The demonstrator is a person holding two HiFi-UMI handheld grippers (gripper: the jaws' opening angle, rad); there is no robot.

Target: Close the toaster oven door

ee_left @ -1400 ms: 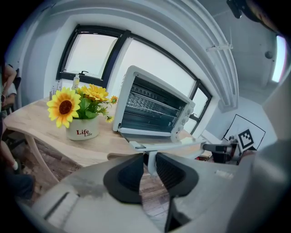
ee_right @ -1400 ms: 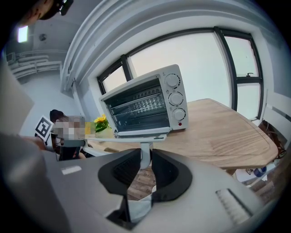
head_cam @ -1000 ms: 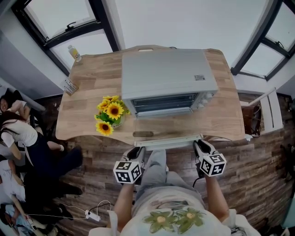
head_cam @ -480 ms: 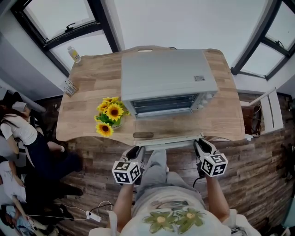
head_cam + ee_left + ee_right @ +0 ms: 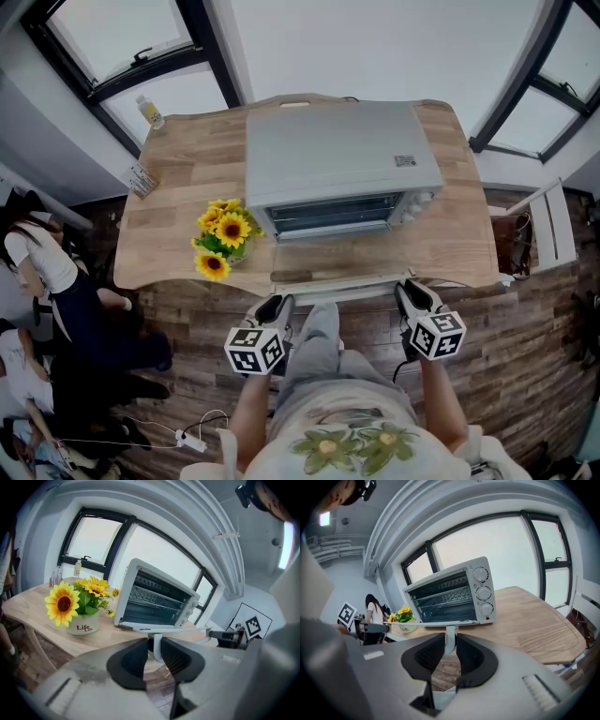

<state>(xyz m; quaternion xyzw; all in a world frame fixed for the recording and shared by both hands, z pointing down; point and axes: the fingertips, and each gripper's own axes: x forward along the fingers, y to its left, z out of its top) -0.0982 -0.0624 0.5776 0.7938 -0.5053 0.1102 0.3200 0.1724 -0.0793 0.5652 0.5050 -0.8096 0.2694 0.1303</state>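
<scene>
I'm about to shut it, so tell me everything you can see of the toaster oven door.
The toaster oven door is open, folded down flat above the wooden table, hinged low on the toaster oven. Its pane looks like clear glass in a pale frame. A white handle bar on two posts runs along its free edge; the left gripper is clamped on one post, the right gripper on the other.

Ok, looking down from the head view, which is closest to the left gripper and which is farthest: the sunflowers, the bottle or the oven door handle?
1. Door handle: along the near edge of the table, gripped by the left gripper.
2. Sunflowers: on the table, left of the toaster oven.
3. Bottle: far left corner of the table.
</scene>
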